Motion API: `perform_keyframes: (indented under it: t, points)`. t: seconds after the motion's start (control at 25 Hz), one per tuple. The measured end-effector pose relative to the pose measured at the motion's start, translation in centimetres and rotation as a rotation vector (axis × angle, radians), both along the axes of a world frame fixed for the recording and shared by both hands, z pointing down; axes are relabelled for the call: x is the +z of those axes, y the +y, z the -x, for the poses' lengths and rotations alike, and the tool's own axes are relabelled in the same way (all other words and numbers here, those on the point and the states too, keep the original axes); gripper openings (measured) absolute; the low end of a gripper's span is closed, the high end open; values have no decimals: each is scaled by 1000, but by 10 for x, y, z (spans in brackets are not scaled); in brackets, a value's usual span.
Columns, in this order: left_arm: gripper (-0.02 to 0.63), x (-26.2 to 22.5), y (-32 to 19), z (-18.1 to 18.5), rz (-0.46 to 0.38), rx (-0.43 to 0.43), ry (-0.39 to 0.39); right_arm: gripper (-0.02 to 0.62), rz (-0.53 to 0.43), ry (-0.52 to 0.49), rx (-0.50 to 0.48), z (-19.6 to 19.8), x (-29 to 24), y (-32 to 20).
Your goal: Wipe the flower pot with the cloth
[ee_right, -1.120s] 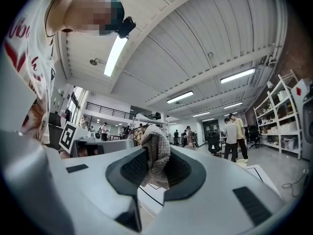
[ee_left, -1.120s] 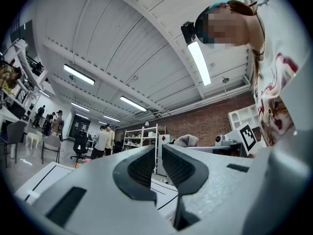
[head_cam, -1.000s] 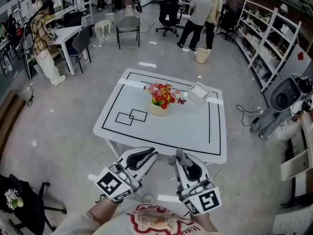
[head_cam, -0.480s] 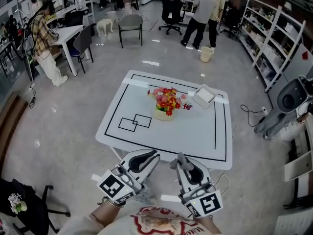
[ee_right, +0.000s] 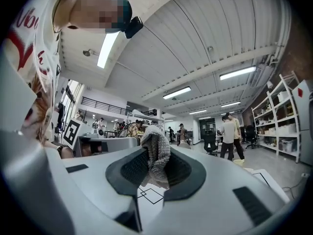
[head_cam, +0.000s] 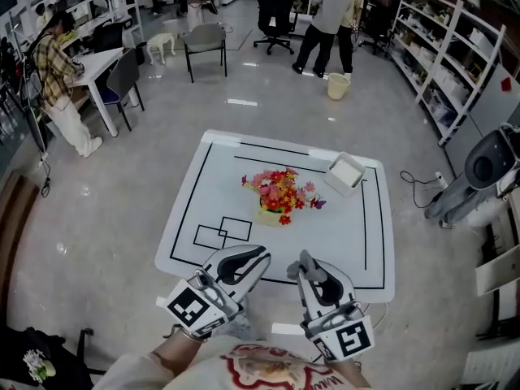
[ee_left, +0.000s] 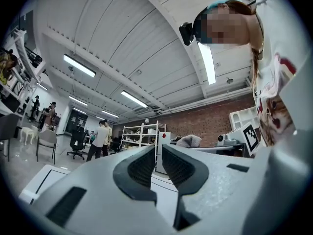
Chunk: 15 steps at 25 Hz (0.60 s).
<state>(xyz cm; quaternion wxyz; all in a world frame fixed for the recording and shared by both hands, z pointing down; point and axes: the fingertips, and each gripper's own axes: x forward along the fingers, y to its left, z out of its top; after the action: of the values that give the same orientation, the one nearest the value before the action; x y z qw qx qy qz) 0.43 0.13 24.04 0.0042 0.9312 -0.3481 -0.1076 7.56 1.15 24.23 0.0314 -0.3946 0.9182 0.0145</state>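
Observation:
The flower pot [head_cam: 271, 212], cream with red, pink and yellow flowers [head_cam: 282, 190], stands mid-table on the white table [head_cam: 341, 234] marked with black lines. Both grippers hang side by side at the table's near edge, well short of the pot. My left gripper [head_cam: 257, 256] [ee_left: 157, 161] is shut, with nothing between its jaws. My right gripper [head_cam: 306, 260] [ee_right: 155, 166] is shut on a grey knitted cloth [ee_right: 156, 160], which sticks up from between its pads; in the head view the cloth [head_cam: 297, 268] shows at the gripper's tip.
A white box [head_cam: 345, 173] sits on the table's far right, beyond the pot. Two taped black squares [head_cam: 223, 233] mark the near left. Shelves [head_cam: 443, 63] and a grey machine [head_cam: 487, 165] stand to the right. People, chairs and a bucket [head_cam: 337, 86] are behind the table.
Both grippers have come forward together to the table's near edge, and the table and pot now lie closer. The jaws' states are unchanged.

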Motion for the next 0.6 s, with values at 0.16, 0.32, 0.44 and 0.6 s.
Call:
perform_keyframes:
  t: [0.16,0.32,0.44,0.6]
  points:
    - [48,-4,-43,6,-9,35,1,67,-20,19,35,5,-1,-43]
    - [48,-8,-82,14,-20,62,-3,67,-16,2,64,14,-5,-77]
    - [48,-8,-104,19,-15,75,7,67,-8,4,87,17,-5,-96]
    - [48,-5,-128,22,-8,95,13,67,-12,5,113,20,-3,-122]
